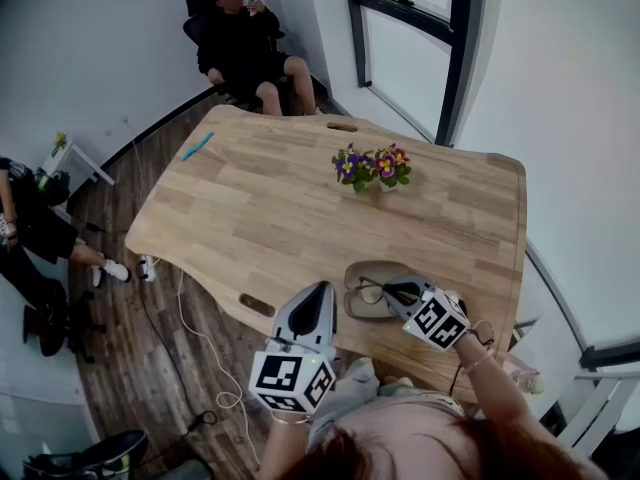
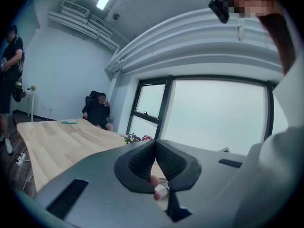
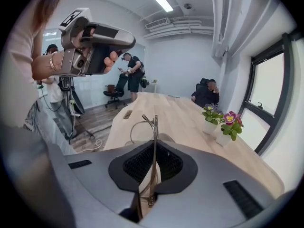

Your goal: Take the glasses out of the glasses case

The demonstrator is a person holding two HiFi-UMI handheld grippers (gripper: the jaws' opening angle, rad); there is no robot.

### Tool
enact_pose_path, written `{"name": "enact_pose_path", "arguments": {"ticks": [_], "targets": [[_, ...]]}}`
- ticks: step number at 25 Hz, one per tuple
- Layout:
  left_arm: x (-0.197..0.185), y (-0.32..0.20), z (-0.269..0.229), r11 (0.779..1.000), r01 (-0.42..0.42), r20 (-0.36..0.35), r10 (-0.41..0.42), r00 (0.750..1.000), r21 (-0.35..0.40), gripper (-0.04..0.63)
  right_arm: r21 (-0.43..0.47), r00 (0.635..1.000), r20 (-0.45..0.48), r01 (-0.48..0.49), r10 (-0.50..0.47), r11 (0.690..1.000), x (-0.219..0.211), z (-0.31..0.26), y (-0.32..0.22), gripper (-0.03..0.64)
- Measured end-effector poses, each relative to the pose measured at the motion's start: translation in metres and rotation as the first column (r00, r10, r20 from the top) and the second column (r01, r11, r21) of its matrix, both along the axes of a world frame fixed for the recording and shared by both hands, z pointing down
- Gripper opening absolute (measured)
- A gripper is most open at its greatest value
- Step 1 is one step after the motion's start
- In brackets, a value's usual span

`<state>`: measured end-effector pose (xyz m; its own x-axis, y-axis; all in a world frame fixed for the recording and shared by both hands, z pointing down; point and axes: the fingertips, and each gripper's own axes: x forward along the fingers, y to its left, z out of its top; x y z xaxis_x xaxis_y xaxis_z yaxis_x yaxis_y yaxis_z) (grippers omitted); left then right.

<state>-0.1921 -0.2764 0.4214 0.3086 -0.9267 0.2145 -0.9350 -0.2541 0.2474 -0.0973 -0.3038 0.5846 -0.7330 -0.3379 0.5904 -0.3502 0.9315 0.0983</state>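
Observation:
An open beige glasses case (image 1: 362, 304) lies near the table's front edge. My right gripper (image 1: 394, 291) is over it, shut on one temple arm of the thin metal glasses (image 1: 371, 287). In the right gripper view the glasses (image 3: 153, 125) stand up between the shut jaws of that gripper (image 3: 154, 148), with a lens rim curving to the left. My left gripper (image 1: 318, 290) is held up just left of the case, jaws shut with nothing in them. It also shows high up in the right gripper view, the left gripper (image 3: 97, 42) in a hand. In its own view the left gripper (image 2: 155, 144) points across the table.
Two pots of flowers (image 1: 372, 168) stand mid-table beyond the case, and a blue object (image 1: 197, 146) lies at the far left corner. A person sits in a chair (image 1: 243, 48) past the far end; another person (image 1: 30, 223) is at the left. Cables (image 1: 190, 328) trail on the floor.

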Motion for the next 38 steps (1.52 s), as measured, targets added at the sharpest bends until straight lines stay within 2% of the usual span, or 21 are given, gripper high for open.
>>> {"name": "enact_pose_path", "arguments": {"ticks": [7, 16, 27, 38], "targets": [[0.009, 0.013, -0.005, 1.000, 0.017, -0.007, -0.017, 1.000, 0.009, 0.002, -0.013, 0.987, 0.128, -0.091, 0.092, 0.996, 0.014, -0.032, 0.006, 0.012], [0.026, 0.030, -0.017, 0.999, 0.021, -0.001, -0.020, 1.000, 0.036, 0.002, -0.022, 0.944, 0.280, -0.177, 0.176, 0.984, 0.033, -0.074, 0.015, 0.012], [0.050, 0.049, -0.034, 0.997, 0.024, 0.015, -0.025, 1.000, 0.072, 0.002, 0.001, 0.878, 0.427, -0.239, 0.215, 0.971, 0.065, -0.125, 0.033, 0.012], [0.071, 0.072, -0.042, 0.995, 0.034, 0.030, -0.037, 0.999, 0.097, 0.002, 0.008, 0.823, 0.518, -0.278, 0.234, 0.960, 0.100, -0.153, 0.057, 0.012]]}}
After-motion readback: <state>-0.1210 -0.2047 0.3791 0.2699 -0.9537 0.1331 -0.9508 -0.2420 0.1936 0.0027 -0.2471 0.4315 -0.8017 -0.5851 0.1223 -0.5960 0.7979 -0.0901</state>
